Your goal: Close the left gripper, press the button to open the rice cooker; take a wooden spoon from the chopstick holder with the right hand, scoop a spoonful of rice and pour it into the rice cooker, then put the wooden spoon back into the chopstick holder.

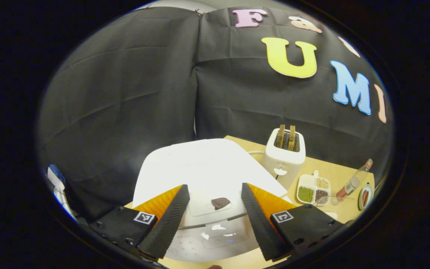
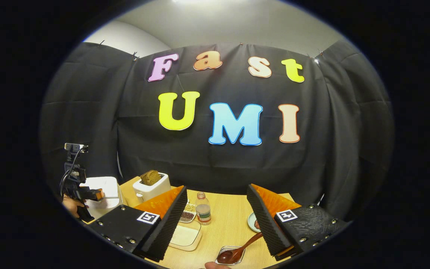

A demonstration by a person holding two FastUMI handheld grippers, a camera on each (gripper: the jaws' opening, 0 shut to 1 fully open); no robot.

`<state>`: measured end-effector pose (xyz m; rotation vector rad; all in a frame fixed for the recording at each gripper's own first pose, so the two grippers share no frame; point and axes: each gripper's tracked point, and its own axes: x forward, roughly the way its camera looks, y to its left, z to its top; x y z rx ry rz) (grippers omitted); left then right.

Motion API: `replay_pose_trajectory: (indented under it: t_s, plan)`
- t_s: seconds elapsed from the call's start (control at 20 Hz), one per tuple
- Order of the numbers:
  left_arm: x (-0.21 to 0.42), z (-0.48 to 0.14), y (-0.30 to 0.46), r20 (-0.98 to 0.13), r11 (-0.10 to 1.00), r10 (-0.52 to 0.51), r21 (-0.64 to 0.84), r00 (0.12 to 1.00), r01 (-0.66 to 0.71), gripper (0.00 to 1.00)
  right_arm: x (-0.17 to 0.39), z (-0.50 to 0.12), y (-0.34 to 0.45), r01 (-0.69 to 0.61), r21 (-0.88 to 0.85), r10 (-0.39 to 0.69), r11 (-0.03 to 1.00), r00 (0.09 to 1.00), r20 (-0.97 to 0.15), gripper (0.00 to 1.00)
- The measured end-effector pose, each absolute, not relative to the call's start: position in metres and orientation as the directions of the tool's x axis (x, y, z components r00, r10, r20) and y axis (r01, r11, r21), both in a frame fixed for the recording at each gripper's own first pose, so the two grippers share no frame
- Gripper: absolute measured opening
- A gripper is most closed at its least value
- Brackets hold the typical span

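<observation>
My left claw (image 1: 215,220) hangs released over one white rice cooker (image 1: 200,168), lid down. Behind the cooker stands one toaster (image 1: 285,155) with two slices; beside it, one divided dish (image 1: 313,190) and one bottle (image 1: 353,183). My right claw (image 2: 215,224) is released too; one wooden spoon (image 2: 237,251) lies near it, handle partly hidden by my finger.
</observation>
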<state>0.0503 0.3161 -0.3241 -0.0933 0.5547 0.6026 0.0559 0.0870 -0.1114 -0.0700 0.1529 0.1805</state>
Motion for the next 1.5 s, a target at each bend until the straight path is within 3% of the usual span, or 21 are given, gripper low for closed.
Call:
replay_pose_trajectory:
  t_s: [0.1,0.2,0.7,0.95,1.3,1.5]
  plan:
    - [0.049,-0.330,0.315,-0.530,0.826,0.508,0.076,0.679,-0.559,0.95,0.057,-0.113,0.087,-0.182,-0.054,0.172,0.982,0.972,-0.160,0.98]
    - [0.049,-0.330,0.315,-0.527,0.828,0.509,0.082,0.681,-0.555,1.00,0.057,-0.114,0.086,-0.180,-0.050,0.170,0.982,0.972,-0.162,0.98]
    - [0.046,-0.320,0.311,-0.502,0.861,0.457,0.043,0.734,-0.507,0.99,0.053,-0.115,0.080,-0.176,-0.016,0.171,0.984,0.972,-0.162,0.98]
    - [0.054,-0.238,0.275,-0.362,0.895,0.425,0.030,0.830,-0.445,1.00,0.056,-0.104,0.069,-0.176,0.026,0.178,0.984,0.974,-0.143,0.98]
    - [0.059,-0.106,0.142,-0.122,0.973,0.225,-0.028,0.967,-0.230,0.98,0.056,-0.073,0.044,-0.098,0.039,0.101,0.994,0.992,-0.076,0.98]
    - [0.056,-0.061,0.082,-0.081,0.993,0.117,0.001,0.990,-0.117,0.98,0.049,-0.052,0.035,-0.059,0.061,0.062,0.996,0.997,-0.039,0.98]
